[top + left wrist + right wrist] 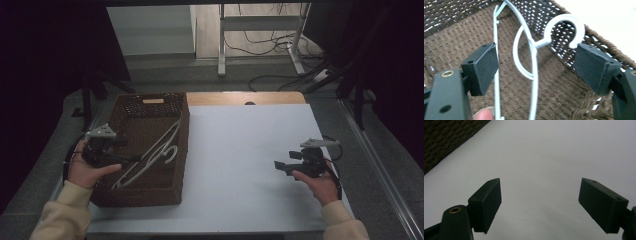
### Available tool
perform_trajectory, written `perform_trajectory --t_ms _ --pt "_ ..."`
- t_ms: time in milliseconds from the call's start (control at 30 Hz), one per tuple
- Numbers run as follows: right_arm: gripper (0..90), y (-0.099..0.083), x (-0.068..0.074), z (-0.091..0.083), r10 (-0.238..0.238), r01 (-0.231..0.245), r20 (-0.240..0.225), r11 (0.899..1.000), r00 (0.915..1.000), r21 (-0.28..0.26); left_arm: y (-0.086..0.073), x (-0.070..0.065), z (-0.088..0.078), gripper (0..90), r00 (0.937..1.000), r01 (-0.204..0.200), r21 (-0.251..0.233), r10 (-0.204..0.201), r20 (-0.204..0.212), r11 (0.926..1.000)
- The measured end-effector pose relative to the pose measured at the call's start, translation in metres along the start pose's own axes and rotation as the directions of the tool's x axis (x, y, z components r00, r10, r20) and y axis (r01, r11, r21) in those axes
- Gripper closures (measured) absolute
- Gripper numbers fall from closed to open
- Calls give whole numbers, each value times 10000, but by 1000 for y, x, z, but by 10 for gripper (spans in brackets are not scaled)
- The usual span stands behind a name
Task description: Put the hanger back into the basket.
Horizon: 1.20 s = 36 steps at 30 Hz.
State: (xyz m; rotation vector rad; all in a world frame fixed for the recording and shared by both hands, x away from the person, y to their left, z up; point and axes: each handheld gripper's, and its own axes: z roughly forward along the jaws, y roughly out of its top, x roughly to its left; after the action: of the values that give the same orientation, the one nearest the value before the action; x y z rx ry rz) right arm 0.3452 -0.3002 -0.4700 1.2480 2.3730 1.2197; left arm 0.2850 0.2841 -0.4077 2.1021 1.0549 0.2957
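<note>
While I watch from my end, my left gripper (536,66) hangs over the brown woven basket (117,192) with its jaws spread wide and gripping nothing. Between the two pads lies the white hanger (533,62), flat on the basket floor; its long straight bar runs just beside the left pad (485,66), and I cannot tell whether it brushes that pad. The hook (564,27) curls up just beyond the right pad (594,67), against the basket's wall. From the high view the hanger (150,160) stretches out ahead of these fingers, slanting across the basket toward its far right corner.

My right gripper (540,202) is also wide open and empty, both pads over bare white tabletop (544,152), with one corner of the basket (446,137) far off past the left pad. From above, that gripper (280,166) sits well apart from the basket, pointing toward it across the table (240,140)
</note>
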Motion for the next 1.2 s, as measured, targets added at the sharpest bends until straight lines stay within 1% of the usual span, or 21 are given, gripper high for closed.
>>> perform_trajectory --t_ms 100,167,200,267,367,433,500,567,600,700,800,933,1000,1100,1200 --pt "185 1 1 0 -51 51 -32 10000 10000 -48 -1 -14 -4 199 9998 -186 -124 185 -123 9997" --pt "185 1 2 -1 -123 123 -32 9999 9999 -63 -3 -21 -8 196 9999 -113 -283 111 -81 9995" --pt "184 2 2 -2 -138 138 -23 9999 9999 -77 -5 -25 -11 197 10000 -15 -393 12 -75 9992" --pt "185 3 4 -3 -171 171 4 9998 9999 -141 -7 -32 -14 197 10000 19 -484 -22 -63 9988" --pt "185 4 8 -6 -260 260 16 9994 9997 -247 -12 -47 -14 189 9998 -128 -365 133 138 9993" --pt "185 4 11 -7 -333 334 30 9991 9994 -275 -16 -57 -12 190 9996 -229 -284 235 179 9993" --pt "185 5 14 -9 -407 407 14 9985 9992 -371 -19 -64 -8 191 9996 -184 -322 191 221 9993" --pt "185 5 16 -11 -477 476 -6 9977 9989 -483 -20 -70 -4 191 9989 -411 -165 415 228 9990" --pt "185 6 17 -12 -541 539 -20 9970 9985 -557 -20 -72 -3 191 9985 -471 -147 474 259 9988" --pt "185 6 17 -14 -612 610 -2 9959 9981 -665 -18 -72 1 191 9985 -420 -220 428 355 9989" --pt "188 6 16 -15 -685 692 121 9949 9976 -735 -19 -70 6 192 9986 -508 -97 510 170 9987" --pt "188 7 17 -19 -826 837 153 9920 9965 -942 -21 -66 8 191 9990 -399 -90 401 180 9992" --pt "188 7 18 -20 -937 953 199 9904 9954 -1000 -21 -66 7 191 9992 -357 -179 360 188 9992" --pt "183 6 19 -21 -1047 1070 286 9896 9941 -965 -20 -65 5 191 9994 -252 -301 259 245 9992" --pt "174 4 20 -19 -1168 1202 456 9894 9921 -811 -20 -65 5 189 9993 -213 -378 225 301 9991"
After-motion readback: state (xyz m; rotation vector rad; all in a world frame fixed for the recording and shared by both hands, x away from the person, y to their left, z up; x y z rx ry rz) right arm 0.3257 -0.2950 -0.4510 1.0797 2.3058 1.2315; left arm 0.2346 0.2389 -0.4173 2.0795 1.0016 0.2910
